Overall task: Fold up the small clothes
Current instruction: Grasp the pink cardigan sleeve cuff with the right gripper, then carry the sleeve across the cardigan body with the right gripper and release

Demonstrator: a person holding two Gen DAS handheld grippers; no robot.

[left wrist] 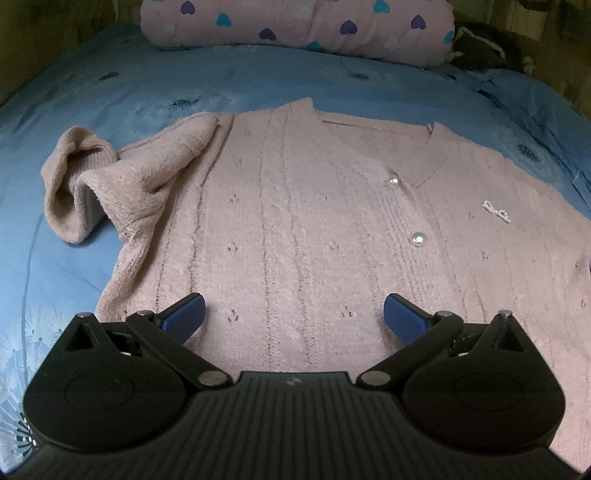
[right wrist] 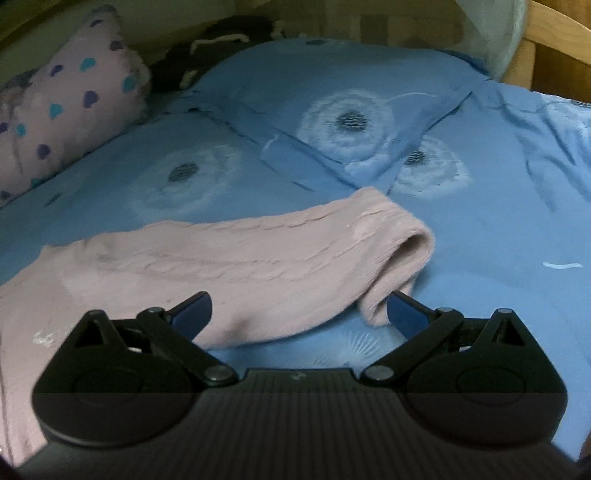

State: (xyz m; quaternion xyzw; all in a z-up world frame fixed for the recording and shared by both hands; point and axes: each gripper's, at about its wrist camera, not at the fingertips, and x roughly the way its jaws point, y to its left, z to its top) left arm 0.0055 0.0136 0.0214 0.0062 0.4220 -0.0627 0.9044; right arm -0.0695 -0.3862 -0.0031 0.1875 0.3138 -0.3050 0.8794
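Note:
A pink knitted cardigan (left wrist: 295, 206) with pearl buttons (left wrist: 418, 238) lies front up on the blue bed cover. Its one sleeve (left wrist: 96, 184) is bunched up at the left. My left gripper (left wrist: 294, 315) is open, low over the cardigan's lower body, with only flat knit between the blue pads. In the right wrist view the other sleeve (right wrist: 258, 258) stretches out to the right, its cuff (right wrist: 402, 266) open and curled. My right gripper (right wrist: 299, 314) is open at that sleeve, its two fingers on either side of the sleeve end near the cuff.
The blue bed cover (left wrist: 110, 92) with a dandelion print spreads all round. A pink pillow with hearts (left wrist: 295, 26) lies at the far edge, a blue pillow (right wrist: 332, 96) and dark items behind it. A wooden bed frame (right wrist: 554, 37) shows at the top right.

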